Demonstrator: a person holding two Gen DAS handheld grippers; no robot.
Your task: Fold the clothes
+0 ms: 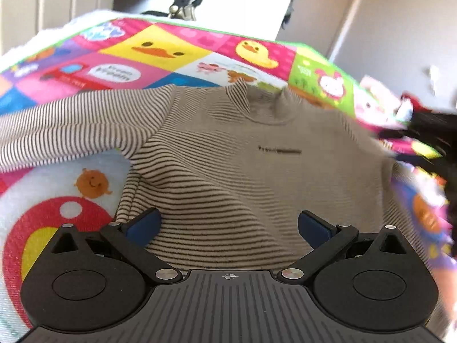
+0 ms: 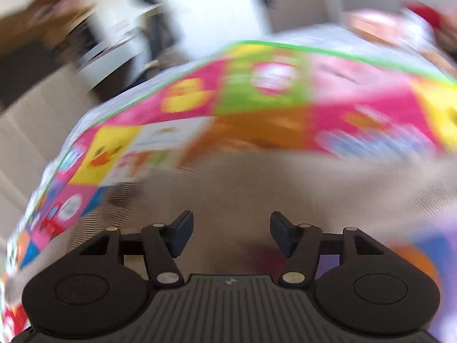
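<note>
- Play mat [image 1: 182,48]: bright cartoon squares (ducks, rabbit, pink and yellow panels), green edge, fills the upper and left parts of the left wrist view; heavily blurred across the middle of the right wrist view [image 2: 257,105].
- Striped shirt [image 1: 228,171]: beige with thin dark stripes, lies spread on the mat, centre of the left wrist frame. Collar toward the top centre, small dark text line on the chest, one sleeve running off to the left edge. In the right wrist view it is only a beige smear at centre [image 2: 242,188].
- Left gripper [image 1: 228,225]: bottom centre of frame, blue-padded fingers wide apart, over the shirt's lower part; nothing between them.
- Right gripper [image 2: 232,233]: bottom centre of frame, fingers apart with a clear gap, above the blurred beige fabric; holding nothing.
- Dark blurred shape [image 1: 434,134]: right edge of left wrist frame, cannot tell what it is.
</note>
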